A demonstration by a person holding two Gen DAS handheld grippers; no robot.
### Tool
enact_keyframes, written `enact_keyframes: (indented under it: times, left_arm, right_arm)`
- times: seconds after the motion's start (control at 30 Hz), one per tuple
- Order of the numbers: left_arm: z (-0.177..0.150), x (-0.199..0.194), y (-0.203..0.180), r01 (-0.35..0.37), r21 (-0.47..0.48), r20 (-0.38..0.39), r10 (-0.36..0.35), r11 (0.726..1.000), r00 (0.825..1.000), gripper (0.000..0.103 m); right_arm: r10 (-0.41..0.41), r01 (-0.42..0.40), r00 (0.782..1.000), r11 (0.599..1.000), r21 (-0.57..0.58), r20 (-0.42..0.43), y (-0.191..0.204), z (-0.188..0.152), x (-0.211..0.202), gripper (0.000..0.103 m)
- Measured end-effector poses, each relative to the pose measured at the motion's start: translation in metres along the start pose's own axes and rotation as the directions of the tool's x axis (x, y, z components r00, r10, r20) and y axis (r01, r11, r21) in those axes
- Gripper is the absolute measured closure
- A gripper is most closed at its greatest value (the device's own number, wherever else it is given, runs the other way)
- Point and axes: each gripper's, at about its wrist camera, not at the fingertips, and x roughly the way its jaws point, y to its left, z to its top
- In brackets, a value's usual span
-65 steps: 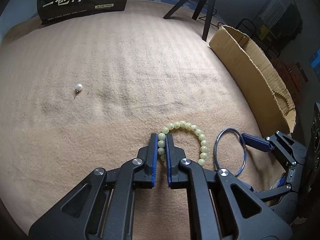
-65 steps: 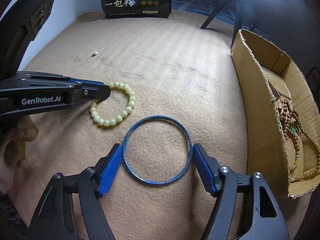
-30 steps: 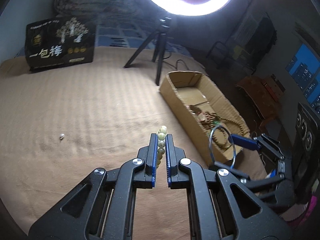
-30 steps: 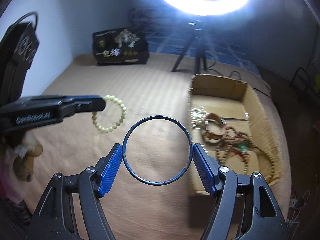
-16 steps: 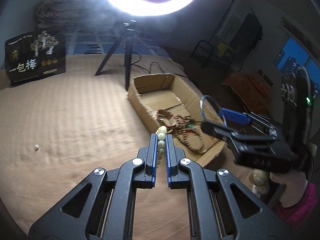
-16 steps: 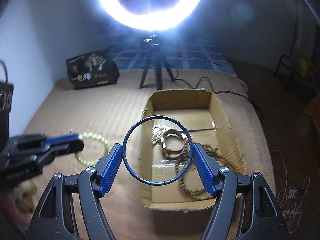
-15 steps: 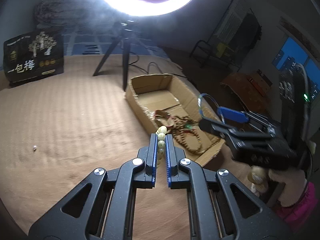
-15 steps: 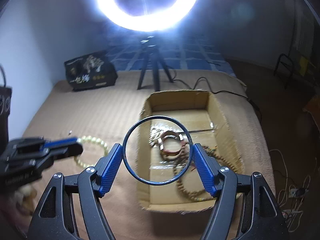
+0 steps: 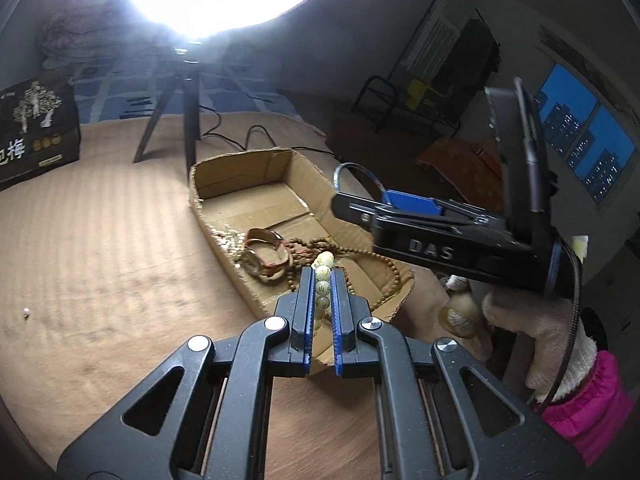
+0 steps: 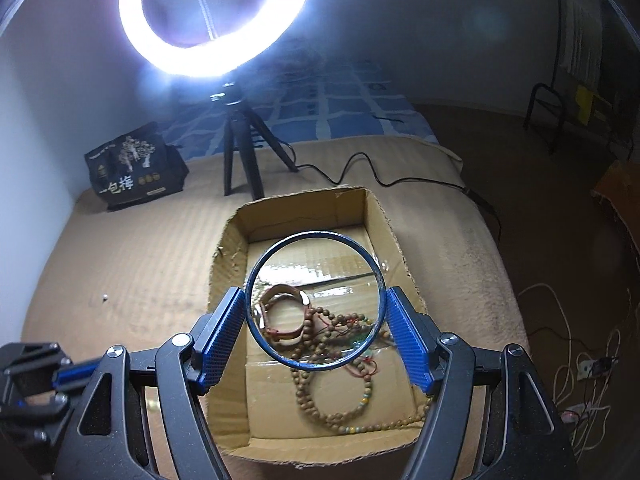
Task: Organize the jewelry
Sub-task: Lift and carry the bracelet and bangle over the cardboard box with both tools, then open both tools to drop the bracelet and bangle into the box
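Above the cardboard box [image 10: 224, 256], the right gripper [image 10: 316, 320] clamps a stiff, slippery blue bangle [image 10: 315, 301] by its rim, while the left gripper [image 9: 322, 300] pinches a floppy pale-green bead bracelet [image 9: 323, 276].

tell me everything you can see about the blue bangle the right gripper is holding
The blue bangle is a thin, rigid, closed ring, seemingly metal with worn blue paint. The right gripper holds it by its outer edge, one blue pad on each side, so it faces the right wrist camera as a full circle. It hangs in the air above the cardboard box, touching only the pads. Through it show the wooden bead strands lying in the box. In the left wrist view only an arc of it shows.
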Motion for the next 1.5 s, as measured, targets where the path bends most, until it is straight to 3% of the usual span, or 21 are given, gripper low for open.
enact_keyframes:
  times: [0.6, 0.93, 1.0, 1.07, 1.5]
  left_arm:
    - [-0.006, 0.026, -0.014, 0.003, 0.023, -0.044, -0.002, 1.000, 0.999, 0.098]
    - [-0.008, 0.025, -0.021, -0.042, 0.074, -0.031, 0.044, 0.996, 0.999, 0.097]
    - [-0.009, 0.025, -0.022, -0.059, 0.089, -0.026, 0.061, 0.994, 0.998, 0.089]
    - [-0.009, 0.024, -0.023, -0.070, 0.091, -0.019, 0.072, 0.993, 0.997, 0.061]
    - [-0.009, 0.021, -0.022, -0.089, 0.100, -0.009, 0.090, 0.991, 0.996, 0.061]
  right_arm:
    - [-0.019, 0.020, 0.999, 0.999, 0.024, -0.036, -0.009, -0.002, 0.015, 0.032]
    - [-0.035, 0.037, 0.998, 0.999, 0.028, -0.051, -0.013, -0.004, 0.018, 0.032]
    - [-0.033, 0.035, 0.998, 0.999, 0.029, -0.059, -0.014, -0.004, 0.019, 0.028]
    - [-0.028, 0.031, 0.997, 0.999, 0.030, -0.068, -0.013, -0.005, 0.021, 0.021]
    - [-0.054, 0.054, 0.997, 0.999, 0.005, -0.064, -0.009, -0.007, 0.020, 0.021]
